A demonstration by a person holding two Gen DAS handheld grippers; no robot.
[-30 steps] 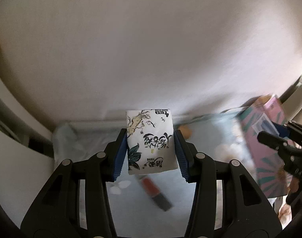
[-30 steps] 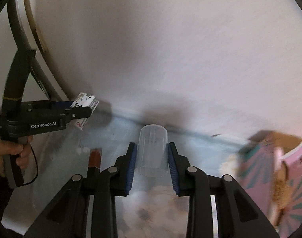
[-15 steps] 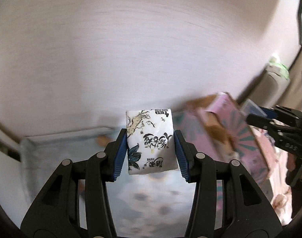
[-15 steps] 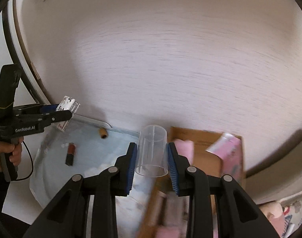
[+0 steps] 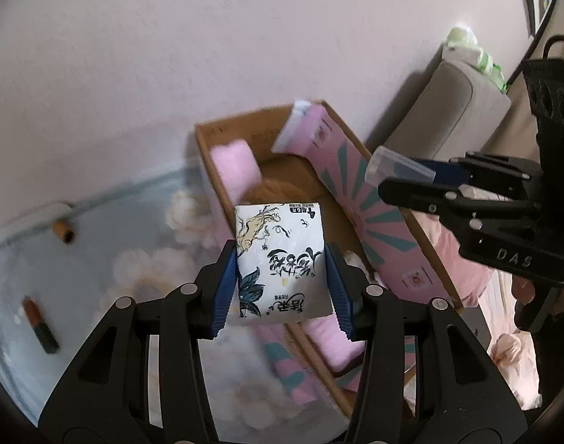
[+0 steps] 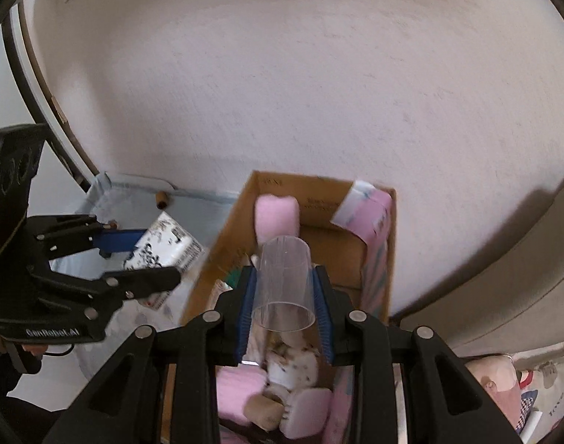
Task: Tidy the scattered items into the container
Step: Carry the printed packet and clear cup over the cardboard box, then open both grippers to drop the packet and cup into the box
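Gripping a tissue pack (image 5: 280,259), left claw (image 5: 282,283) hangs over cardboard box (image 5: 208,155).

floral cloth (image 5: 141,270), cardboard box (image 5: 222,170), lipstick (image 5: 39,327), cork (image 5: 63,230)

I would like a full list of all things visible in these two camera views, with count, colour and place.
tissue pack: 1, white with dark print, between left gripper's fingers
clear cup: 1, transparent, between right gripper's fingers
cardboard box: 1, brown and pink, against the wall
pink sponges: several, inside box
lipstick: 1, red-dark, on cloth
cork-like piece: 1, brown, on cloth
floral cloth: 1, pale blue
left gripper: black, blue pads
right gripper: black, blue pads
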